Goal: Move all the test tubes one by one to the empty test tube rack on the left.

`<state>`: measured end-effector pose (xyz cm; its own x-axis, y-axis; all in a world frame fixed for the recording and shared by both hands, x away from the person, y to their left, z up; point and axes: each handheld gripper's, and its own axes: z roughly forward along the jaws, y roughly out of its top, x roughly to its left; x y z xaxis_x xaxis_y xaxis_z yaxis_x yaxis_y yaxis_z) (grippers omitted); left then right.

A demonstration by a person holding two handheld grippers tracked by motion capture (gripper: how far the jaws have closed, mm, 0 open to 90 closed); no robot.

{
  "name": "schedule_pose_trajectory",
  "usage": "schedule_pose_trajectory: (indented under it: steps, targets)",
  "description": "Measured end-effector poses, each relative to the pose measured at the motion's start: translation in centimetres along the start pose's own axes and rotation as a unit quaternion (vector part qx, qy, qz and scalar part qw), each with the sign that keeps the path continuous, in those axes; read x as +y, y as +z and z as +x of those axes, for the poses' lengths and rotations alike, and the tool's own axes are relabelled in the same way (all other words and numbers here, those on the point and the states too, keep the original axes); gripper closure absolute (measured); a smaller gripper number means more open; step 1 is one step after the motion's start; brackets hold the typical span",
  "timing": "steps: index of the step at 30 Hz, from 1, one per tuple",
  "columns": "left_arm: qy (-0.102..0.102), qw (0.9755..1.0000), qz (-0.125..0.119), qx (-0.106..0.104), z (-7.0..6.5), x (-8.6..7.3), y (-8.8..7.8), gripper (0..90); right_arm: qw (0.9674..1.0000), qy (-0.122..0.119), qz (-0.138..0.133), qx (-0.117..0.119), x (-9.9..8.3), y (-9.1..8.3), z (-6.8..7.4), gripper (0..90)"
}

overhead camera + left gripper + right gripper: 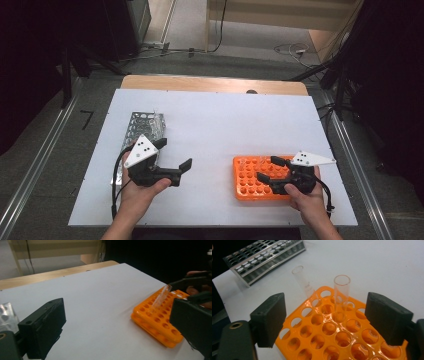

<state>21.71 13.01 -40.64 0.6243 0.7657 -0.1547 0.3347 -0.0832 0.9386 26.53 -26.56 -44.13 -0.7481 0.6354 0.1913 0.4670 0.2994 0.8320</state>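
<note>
right gripper (272,172) sits over the orange rack (245,187) at my right side of the white table (220,125), its jaws wide apart with nothing pressed between them. from the right gripper view i see the two black pads standing either side of a clear glass tube (341,296) that stands upright in a hole near the rack's far edge — the pads are well clear of the glass, not touching it. a second tube (305,286) leans in a hole at the far left corner of the rack as that view shows it, tilted away from the first one. the rest of the holes i can see in the orange rack hold nothing.

left gripper (175,157) is held in my left hand (142,192) near the middle-left of the table, just beside the metal rack (142,127), and its jaws are also spread wide with nothing in them. in the left gripper view its pads frame bare table, and the orange rack (155,320) lies off to the side with one tilted tube (161,298) showing in it; the right gripper's dark jaws show just beyond that rack.

the metal rack lies lengthwise along the left part of the table — i can make out something clear at its far end, but not what it is. the two racks are well apart, with open white table between them.
</note>
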Motion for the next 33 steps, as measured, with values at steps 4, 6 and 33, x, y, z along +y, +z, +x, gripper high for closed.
schedule_pose_trajectory:
  steps: [4,6,33]
  targets:
    - [0.005,0.9999,0.002,-0.014,-1.0,-0.5,0.4,0.0,0.9999,0.005,0.011,-0.004,-0.1,0.5,-0.1,24.0]
    - [0.006,0.9997,0.006,-0.023,-1.2,-0.8,0.7,0.0,0.9998,0.005,0.020,-0.007,-0.2,0.9,-0.2,26.9]
    - [0.014,0.9973,0.043,-0.059,-3.5,-2.7,2.9,0.0,0.9929,0.018,0.064,-0.098,-0.6,3.5,0.7,73.4]
